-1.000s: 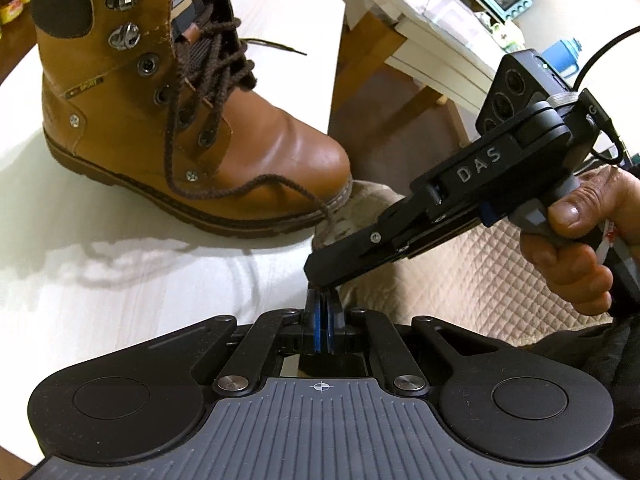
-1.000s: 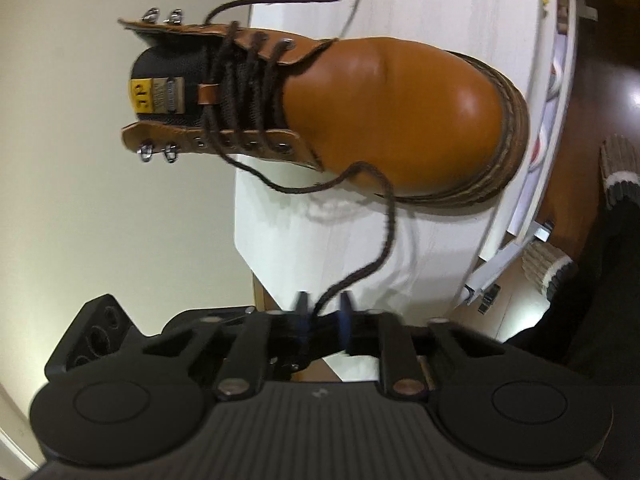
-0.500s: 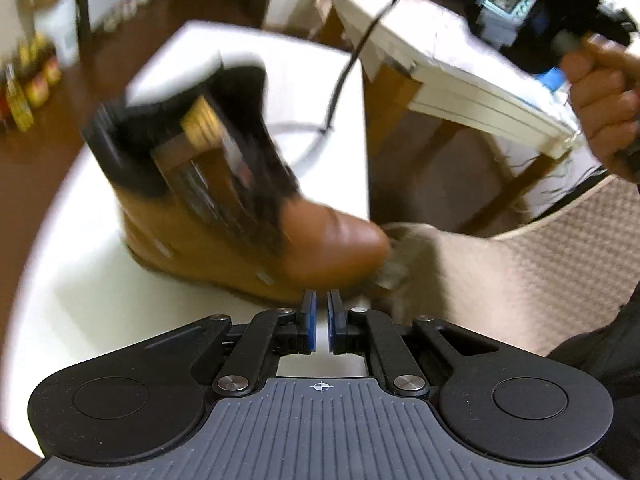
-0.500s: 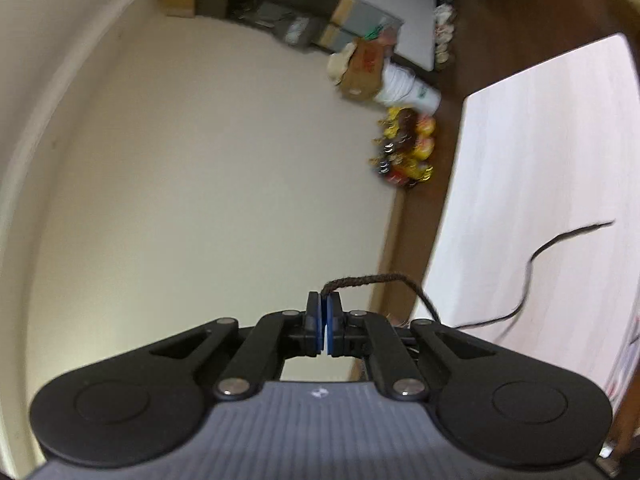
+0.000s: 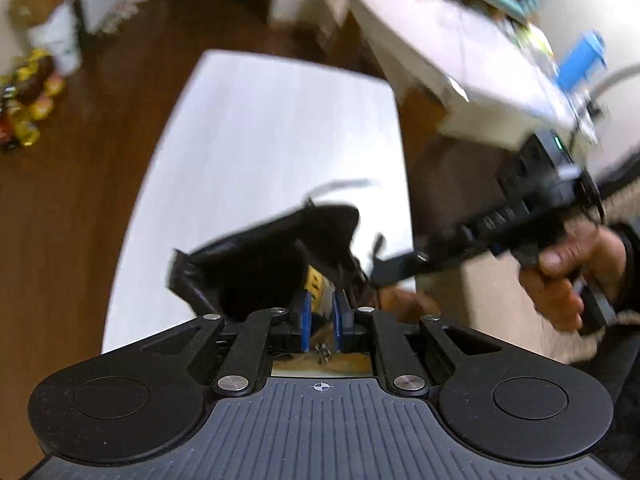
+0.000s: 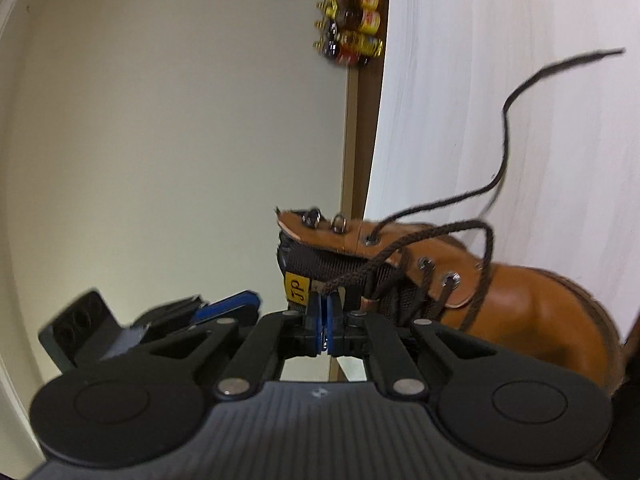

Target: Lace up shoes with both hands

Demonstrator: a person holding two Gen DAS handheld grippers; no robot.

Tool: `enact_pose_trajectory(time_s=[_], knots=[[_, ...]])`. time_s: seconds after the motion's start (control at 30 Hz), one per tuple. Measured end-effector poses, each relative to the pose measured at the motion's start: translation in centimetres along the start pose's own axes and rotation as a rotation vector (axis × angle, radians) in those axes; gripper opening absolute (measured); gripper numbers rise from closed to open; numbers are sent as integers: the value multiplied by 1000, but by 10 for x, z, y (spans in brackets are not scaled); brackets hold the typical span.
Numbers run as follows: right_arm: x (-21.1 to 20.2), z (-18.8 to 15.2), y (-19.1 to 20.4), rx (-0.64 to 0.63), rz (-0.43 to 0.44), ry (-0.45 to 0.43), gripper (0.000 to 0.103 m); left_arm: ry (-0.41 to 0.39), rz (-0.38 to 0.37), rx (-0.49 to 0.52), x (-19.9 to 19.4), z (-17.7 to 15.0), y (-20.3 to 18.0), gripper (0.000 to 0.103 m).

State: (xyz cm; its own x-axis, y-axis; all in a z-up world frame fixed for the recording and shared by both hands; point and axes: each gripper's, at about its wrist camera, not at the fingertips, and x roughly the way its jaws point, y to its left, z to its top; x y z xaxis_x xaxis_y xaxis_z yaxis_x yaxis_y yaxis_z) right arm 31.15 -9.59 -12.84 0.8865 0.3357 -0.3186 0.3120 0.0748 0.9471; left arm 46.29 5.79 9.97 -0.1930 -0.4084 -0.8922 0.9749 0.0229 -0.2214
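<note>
In the left wrist view, dark wood floor (image 5: 100, 128) fills the left side, with a blurred cluster of yellow-capped bottles (image 5: 24, 104) at the far left edge. The white desk (image 5: 272, 128) runs up the middle of the frame, its surface pale and faintly grained. At lower centre the left gripper (image 5: 320, 318) has its blue pads apart, the jaws having just been opening; nothing is pressed between them, and they hang just over the open black collar of the brown boot (image 5: 280, 256). To the right the right gripper (image 5: 376, 270) reaches in toward the boot's top, carried by a hand (image 5: 568, 276) at the right edge. A second, pale table (image 5: 460, 60) with a light blue box on it sits upper right, blurred.

In the right wrist view a plain cream wall (image 6: 180, 120) takes the left half. The same bottles (image 6: 352, 28) stand top centre beside the desk's edge. At lower centre the right gripper's pads are together, clamped on the dark brown lace (image 6: 400, 250), which leads up to the boot's eyelets. The boot lies lower right on the white desk, and the other lace end (image 6: 520, 100) trails loose across the desk toward the upper right.
</note>
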Motion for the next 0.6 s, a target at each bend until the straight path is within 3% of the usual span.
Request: enact_pose_trajectory(time_s=[0.37, 0.6], knots=[[22, -26, -4, -5, -33, -105, 3, 101, -127, 171, 0, -4, 2, 10], [28, -43, -1, -75, -79, -55, 3, 82, -147, 188, -2, -11, 5, 11]])
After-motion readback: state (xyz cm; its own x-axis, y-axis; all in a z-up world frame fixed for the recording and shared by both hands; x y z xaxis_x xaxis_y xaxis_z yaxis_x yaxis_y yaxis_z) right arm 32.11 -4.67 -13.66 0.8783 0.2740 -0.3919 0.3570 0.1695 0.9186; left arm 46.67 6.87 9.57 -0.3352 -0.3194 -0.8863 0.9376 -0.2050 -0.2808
